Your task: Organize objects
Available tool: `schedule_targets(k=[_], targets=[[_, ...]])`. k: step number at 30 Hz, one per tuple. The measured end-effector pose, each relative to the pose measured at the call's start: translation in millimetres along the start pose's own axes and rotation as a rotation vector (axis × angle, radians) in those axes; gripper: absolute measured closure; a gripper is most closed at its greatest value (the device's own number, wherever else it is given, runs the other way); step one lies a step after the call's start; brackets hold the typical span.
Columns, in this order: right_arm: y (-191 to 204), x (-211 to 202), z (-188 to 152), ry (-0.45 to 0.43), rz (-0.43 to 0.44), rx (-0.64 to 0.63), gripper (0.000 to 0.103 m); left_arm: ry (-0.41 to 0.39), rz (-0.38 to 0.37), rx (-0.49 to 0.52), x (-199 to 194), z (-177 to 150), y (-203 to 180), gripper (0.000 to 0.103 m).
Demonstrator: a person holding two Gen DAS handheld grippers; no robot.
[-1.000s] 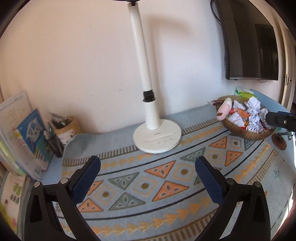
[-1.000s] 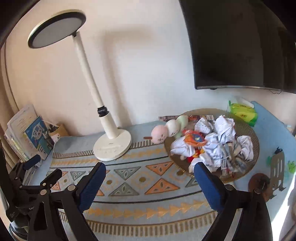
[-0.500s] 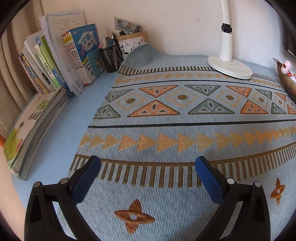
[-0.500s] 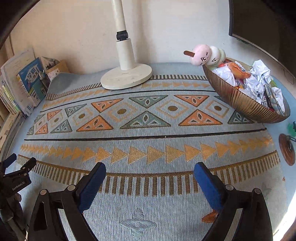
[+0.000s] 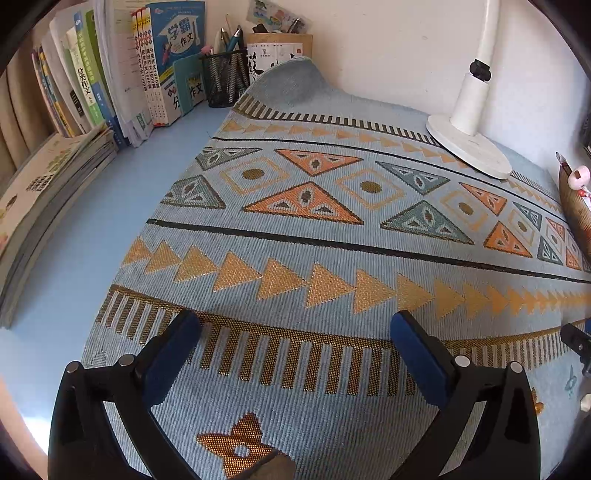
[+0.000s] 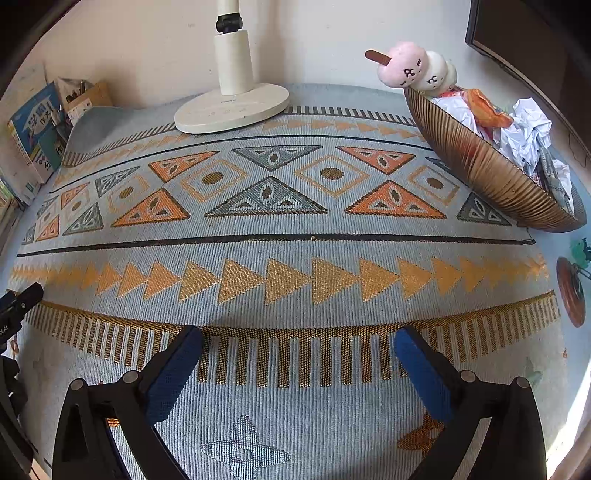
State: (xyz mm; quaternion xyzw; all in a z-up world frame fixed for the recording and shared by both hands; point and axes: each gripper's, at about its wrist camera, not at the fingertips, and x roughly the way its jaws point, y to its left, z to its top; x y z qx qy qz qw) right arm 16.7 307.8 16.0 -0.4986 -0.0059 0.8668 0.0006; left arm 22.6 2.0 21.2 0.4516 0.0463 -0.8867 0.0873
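So the brown ribbed bowl (image 6: 491, 170) full of crumpled paper (image 6: 524, 133) sits at the mat's (image 6: 295, 229) far right, plush dango skewer (image 6: 417, 70) poking over its rim. The right gripper (image 6: 298, 365) has just been opening and gapes wide, nothing between; the left gripper (image 5: 295, 354) is spread wide and empty too.

You face a cream wall (image 6: 147, 44) behind a pale blue desk surface (image 5: 92, 229) covered by a patterned woven mat (image 6: 295, 229). A dark monitor (image 6: 524, 33) hangs at upper right. Sunlight falls from the right.
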Motion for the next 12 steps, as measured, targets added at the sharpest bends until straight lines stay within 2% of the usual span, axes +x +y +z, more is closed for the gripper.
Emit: schedule_targets(k=[6,12], targets=[[-0.7,-2.2,-5.0,-0.058,0.01,-0.018,0.0,0.0,-0.001,0.0,0.0,0.6,0.0,0.0],[-0.4,-1.5,-3.3,-0.07,0.013,-0.021,0.0,0.001,0.001,0.002,0.2,0.9,-0.2,0.0]])
